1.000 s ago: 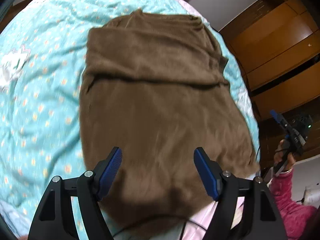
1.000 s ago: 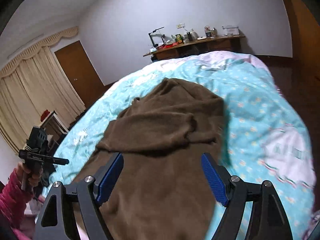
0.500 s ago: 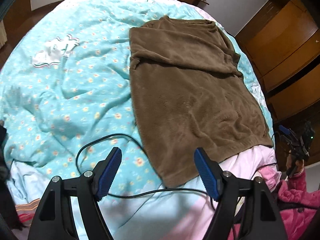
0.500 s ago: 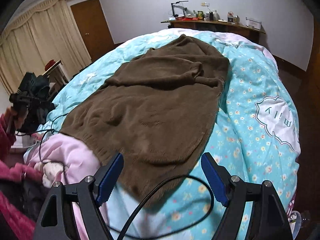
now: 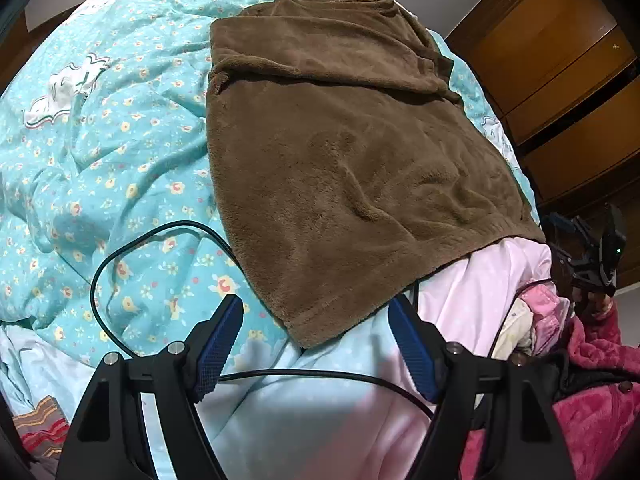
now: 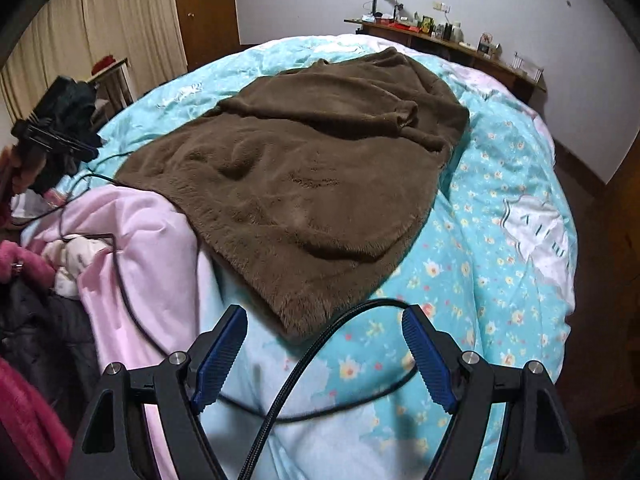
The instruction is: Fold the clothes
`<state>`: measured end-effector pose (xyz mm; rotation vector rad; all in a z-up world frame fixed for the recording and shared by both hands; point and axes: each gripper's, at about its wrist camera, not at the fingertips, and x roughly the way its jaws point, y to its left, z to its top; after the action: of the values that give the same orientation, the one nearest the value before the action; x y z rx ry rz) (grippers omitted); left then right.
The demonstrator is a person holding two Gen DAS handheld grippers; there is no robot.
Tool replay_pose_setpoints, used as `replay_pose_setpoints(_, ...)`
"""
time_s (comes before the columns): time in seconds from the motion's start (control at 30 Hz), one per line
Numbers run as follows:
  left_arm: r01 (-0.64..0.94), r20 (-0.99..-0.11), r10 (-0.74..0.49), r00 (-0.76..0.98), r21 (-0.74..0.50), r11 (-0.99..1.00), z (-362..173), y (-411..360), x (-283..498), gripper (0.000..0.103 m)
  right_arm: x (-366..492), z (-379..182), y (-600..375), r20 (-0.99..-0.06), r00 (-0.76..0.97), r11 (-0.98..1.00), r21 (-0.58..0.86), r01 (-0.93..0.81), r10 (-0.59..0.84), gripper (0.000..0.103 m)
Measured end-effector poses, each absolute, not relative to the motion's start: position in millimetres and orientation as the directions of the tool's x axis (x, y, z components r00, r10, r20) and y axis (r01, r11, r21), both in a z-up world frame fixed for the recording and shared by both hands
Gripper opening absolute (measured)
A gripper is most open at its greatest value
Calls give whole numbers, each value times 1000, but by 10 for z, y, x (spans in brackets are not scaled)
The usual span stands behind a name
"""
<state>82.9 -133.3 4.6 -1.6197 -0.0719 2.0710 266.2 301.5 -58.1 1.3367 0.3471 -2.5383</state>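
Left tongs (image 5: 316, 338): spread wide, blue pads holding nothing, hanging just above the near corner of the brown fleece garment (image 5: 352, 168). Right tongs (image 6: 324, 350): likewise gaping and empty, poised over the garment's near hem, a black cable (image 6: 304, 364) looping across the gap between the pads.

Brown fleece garment (image 6: 304, 184): spread mostly flat on the bed, over the turquoise floral duvet (image 5: 120, 168), the far portion folded across itself in a thick band. Near edge partly draped onto a pale pink blanket (image 5: 492, 280) at the foot of the bed. Second black cable (image 5: 132, 256) curling over the duvet just beside the garment's left edge, seen from the left wrist.

Beyond the bed in the right wrist view: a long wooden shelf (image 6: 444, 46) crowded with small items against the white wall, beige curtains (image 6: 100, 32) and a brown door further left. Wooden wardrobe panels (image 5: 560, 60) to the right in the left wrist view.
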Motion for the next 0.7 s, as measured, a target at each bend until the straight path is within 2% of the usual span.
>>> replay_pose_setpoints(0.13,-346,-893,419,-161,-347,-872,16,-1330,848,78,2662,-560,2900,-784,-620,-923,-257,287,25,82)
replay_pose_setpoints(0.43,-354,-883,440,-162,-364,-861,-14,-1258,880,78,2730,-520,2862,-794,-607,-903,-233,360,-37,80)
replay_pose_setpoints(0.5,-364,-881,444,-166,-364,-858,5,-1233,898,78,2697,-584,2843,-807,-589,-901,-227,370,-38,62)
replay_pose_setpoints(0.53,-367,-880,445,-168,-363,-857,15,-1235,909,78,2681,-616,2834,-814,-580,-900,-224,374,-38,46)
replay_pose_setpoints(0.57,-369,-878,446,-171,-362,-856,24,-1238,921,78,2664,-648,2824,-820,-571,-898,-222,379,-38,37)
replay_pose_setpoints(0.7,-366,-873,452,-182,-367,-855,26,-1271,954,78,2598,-777,2786,-845,-533,-893,-209,398,-39,37)
